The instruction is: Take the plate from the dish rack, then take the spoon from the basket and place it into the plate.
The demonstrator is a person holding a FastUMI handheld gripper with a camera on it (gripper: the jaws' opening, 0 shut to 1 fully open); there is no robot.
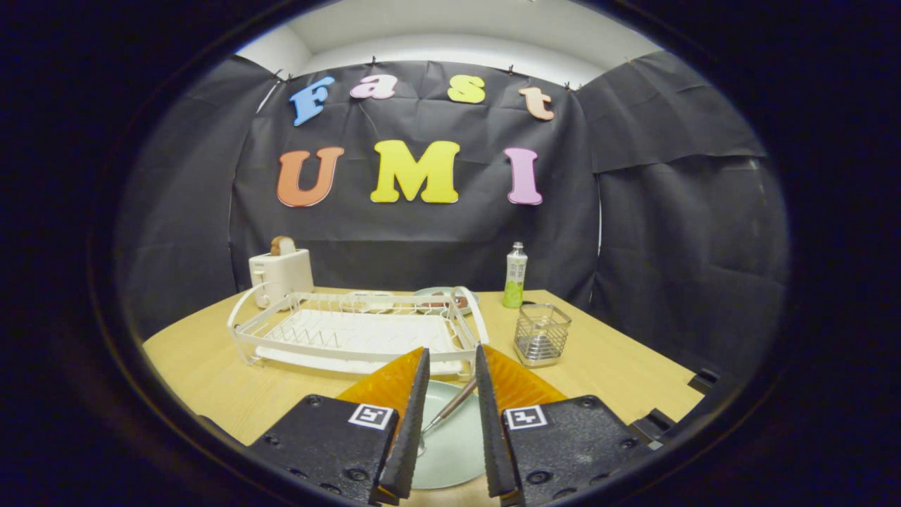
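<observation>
A pale green plate (pixel 450 443) lies flat on the wooden table, below and between my fingers. A spoon (pixel 445 412) with a brown handle rests in the plate, its bowl toward me and its handle pointing toward the rack. My gripper (pixel 452 366) hangs over the plate with its fingers a little apart; neither one touches the spoon. The white wire dish rack (pixel 352 331) stands just beyond the fingers and holds nothing in its slots. A wire basket (pixel 541 334) stands to the right of the rack, with no cutlery showing in it.
A white toaster (pixel 281 274) with a slice of bread stands behind the rack's left end. A green-labelled bottle (pixel 515 276) stands behind the basket. Two shallow dishes (pixel 440 299) lie behind the rack. The table's edge (pixel 633 345) runs off to the right.
</observation>
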